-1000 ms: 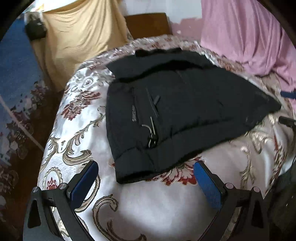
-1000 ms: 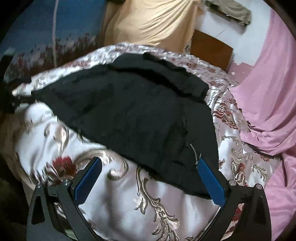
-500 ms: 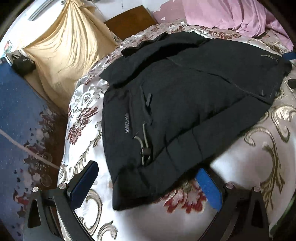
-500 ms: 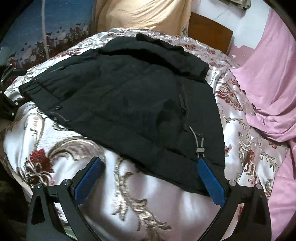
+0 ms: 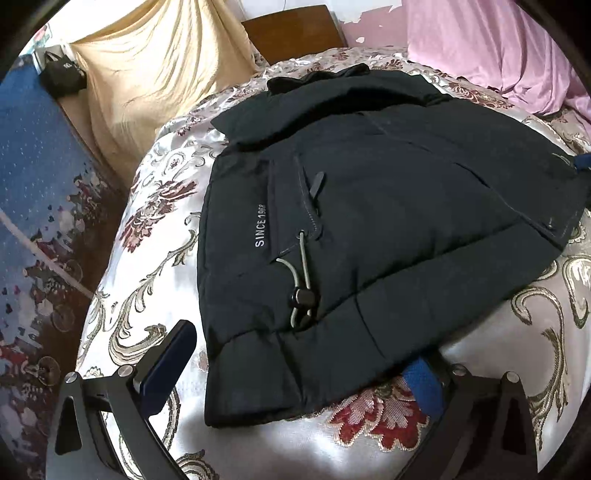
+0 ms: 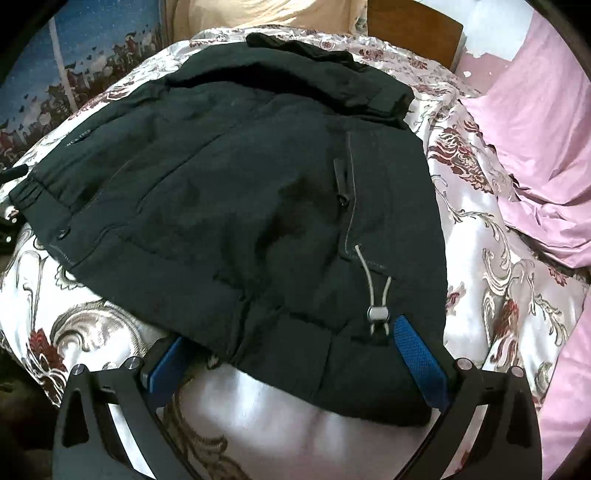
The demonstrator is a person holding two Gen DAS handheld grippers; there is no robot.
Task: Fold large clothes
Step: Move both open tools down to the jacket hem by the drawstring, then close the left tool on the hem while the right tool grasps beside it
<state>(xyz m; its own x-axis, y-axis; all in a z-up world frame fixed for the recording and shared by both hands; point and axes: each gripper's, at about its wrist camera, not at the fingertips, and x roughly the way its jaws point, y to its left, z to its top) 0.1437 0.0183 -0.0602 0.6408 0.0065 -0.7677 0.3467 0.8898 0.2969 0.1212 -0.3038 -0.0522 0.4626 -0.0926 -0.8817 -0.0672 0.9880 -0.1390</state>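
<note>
1. While the left gripper [image 5: 295, 373] sits at 6 o'clock of its view with fingers spread wide and nothing clamped, the hem corner of the black jacket [image 5: 369, 206] lies between them; the right-hand blue pad [image 5: 421, 384] is partly tucked under that hem, and the left-hand pad [image 5: 166, 365] is off the cloth, over bare bedspread.
2. Just past the fingers, toward 12 o'clock, the grey drawcord with its black toggle [image 5: 301, 295] lies on the jacket, beside the print "SINCE 1988" [image 5: 261, 225].
3. Toward 9 o'clock the floral satin bedspread [image 5: 147, 236] runs in a narrow bare strip to the bed's edge, with blue patterned carpet [image 5: 37, 206] below.
4. The right gripper [image 6: 295, 358] is likewise spread and unloaded; its left-hand pad [image 6: 166, 363] slips under the hem edge while its right-hand pad [image 6: 419, 363] lies on top of the cloth, next to the other cord's grey toggle [image 6: 377, 314].
5. Across the bed, the jacket [image 6: 240, 192] lies flat, collar end at 12 o'clock.
6. From 1 to 4 o'clock, bare bedspread [image 6: 480, 236] separates the jacket's side edge from a crumpled pink sheet [image 6: 535, 147]; a wooden headboard [image 6: 413, 33] stands at 1 o'clock.
</note>
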